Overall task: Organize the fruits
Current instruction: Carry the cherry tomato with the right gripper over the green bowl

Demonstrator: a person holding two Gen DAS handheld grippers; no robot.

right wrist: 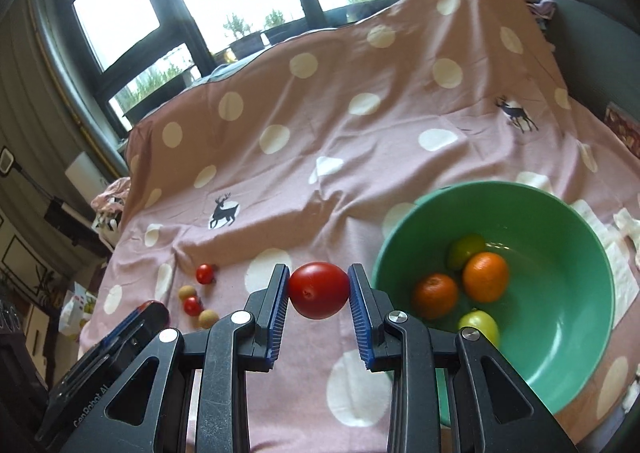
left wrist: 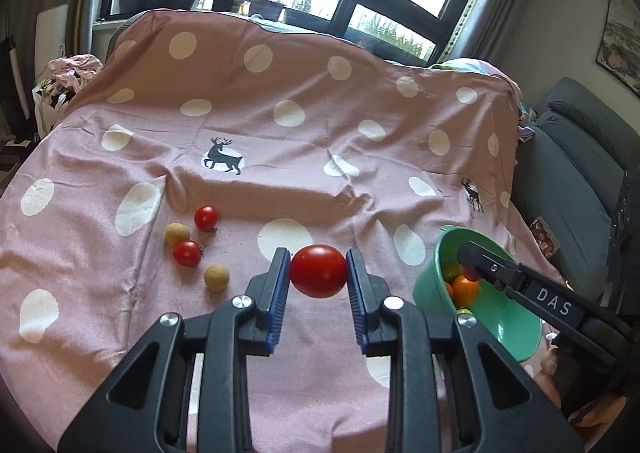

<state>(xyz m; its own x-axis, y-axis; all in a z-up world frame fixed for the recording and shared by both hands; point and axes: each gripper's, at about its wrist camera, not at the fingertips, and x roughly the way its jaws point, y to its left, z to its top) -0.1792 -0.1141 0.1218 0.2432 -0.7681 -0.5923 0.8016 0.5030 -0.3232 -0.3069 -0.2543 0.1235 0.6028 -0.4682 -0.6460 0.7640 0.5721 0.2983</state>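
Both my grippers have a red tomato each, green bowl as the landmark.

Left wrist view: my left gripper (left wrist: 318, 273) is clamped narrow on a red tomato (left wrist: 318, 271), held above the pink polka-dot cloth (left wrist: 280, 141) to the left of the green bowl (left wrist: 516, 333). Further left of the bowl, two cherry tomatoes (left wrist: 206, 217) and two small tan fruits (left wrist: 217, 277) sit on the cloth close together. My right gripper's tip (left wrist: 472, 253) shows in front of the bowl.

Right wrist view: my right gripper (right wrist: 319, 289) pinches a second tomato (right wrist: 319, 289) just left of the bowl's rim (right wrist: 400, 237). Inside are two oranges (right wrist: 485, 276) and two green fruits (right wrist: 466, 251).
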